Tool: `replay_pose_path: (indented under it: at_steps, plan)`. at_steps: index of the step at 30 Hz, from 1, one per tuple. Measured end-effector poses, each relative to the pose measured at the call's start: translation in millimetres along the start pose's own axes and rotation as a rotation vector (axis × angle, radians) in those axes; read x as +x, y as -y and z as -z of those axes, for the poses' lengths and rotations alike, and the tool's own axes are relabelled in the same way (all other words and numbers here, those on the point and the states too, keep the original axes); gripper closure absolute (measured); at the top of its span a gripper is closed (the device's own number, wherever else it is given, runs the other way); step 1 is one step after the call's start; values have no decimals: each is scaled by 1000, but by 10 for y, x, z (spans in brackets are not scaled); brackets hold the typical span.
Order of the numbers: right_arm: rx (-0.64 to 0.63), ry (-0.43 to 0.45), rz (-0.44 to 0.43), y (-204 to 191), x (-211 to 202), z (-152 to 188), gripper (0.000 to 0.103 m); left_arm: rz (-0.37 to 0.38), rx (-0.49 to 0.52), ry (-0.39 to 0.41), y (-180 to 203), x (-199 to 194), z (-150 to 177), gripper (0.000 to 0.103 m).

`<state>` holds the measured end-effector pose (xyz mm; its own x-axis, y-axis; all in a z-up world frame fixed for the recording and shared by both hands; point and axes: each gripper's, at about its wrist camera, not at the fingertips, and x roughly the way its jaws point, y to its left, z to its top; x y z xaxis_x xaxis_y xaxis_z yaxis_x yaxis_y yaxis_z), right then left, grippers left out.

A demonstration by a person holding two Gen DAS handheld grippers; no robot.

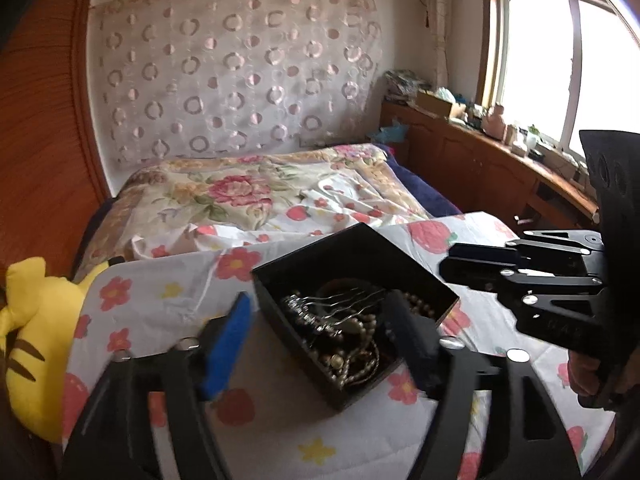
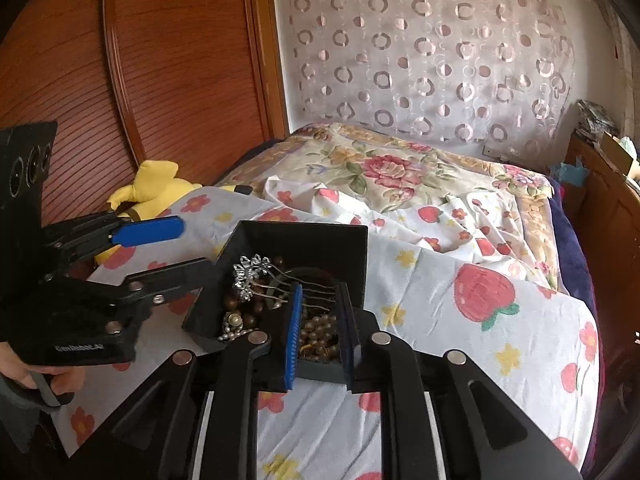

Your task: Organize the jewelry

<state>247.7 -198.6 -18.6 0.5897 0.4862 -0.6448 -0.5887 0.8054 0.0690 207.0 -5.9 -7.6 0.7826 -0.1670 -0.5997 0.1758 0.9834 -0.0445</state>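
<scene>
A black open box point(image 1: 312, 264) point(image 2: 304, 240) sits on the flowered bedsheet, filled with bead necklaces point(image 1: 360, 344) point(image 2: 320, 332) and a silver hair comb point(image 1: 320, 308) point(image 2: 256, 272). My left gripper point(image 1: 320, 332) is open, its blue pads straddling the near part of the box from above; it also shows in the right wrist view point(image 2: 192, 248), at the box's left side. My right gripper point(image 2: 320, 320) hangs over the box's near end, its jaws narrowly apart above the beads with nothing between them. It also shows in the left wrist view point(image 1: 452, 264), right of the box.
A yellow plush toy point(image 1: 36, 340) point(image 2: 156, 188) lies at the bed's left edge by the wooden wardrobe point(image 2: 140, 80). A crumpled floral quilt point(image 2: 400, 176) lies behind the box. A wooden sill cabinet point(image 1: 480, 152) with clutter runs under the window at right.
</scene>
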Motion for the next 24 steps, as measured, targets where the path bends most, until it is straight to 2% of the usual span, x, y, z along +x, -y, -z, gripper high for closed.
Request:
replay_pose_path:
  at_steps: [2, 3, 4, 6, 10, 16, 20, 24]
  plan:
    - [5, 27, 25, -32, -113, 67, 75, -19, -5, 29, -21, -128, 75, 13]
    - [14, 48, 36, -51, -191, 115, 64, -25, -7, 39, -31, -178, 106, 11]
    - [21, 66, 43, -74, -265, 161, 59, -34, -10, 49, -33, -239, 143, 9]
    - [25, 102, 73, -138, -428, 274, 54, -54, -13, 70, -28, -392, 237, 8]
    - [59, 159, 112, -243, -698, 455, 29, -75, -27, 95, -22, -638, 391, 8]
    - [79, 235, 137, -484, -1067, 734, 5, -115, -45, 110, 5, -952, 642, 8]
    - [112, 267, 159, -581, -1246, 862, 2, -106, -73, 127, -21, -1142, 792, 8]
    - [137, 287, 181, -601, -1327, 923, 2, -132, -81, 131, -27, -1252, 868, 8]
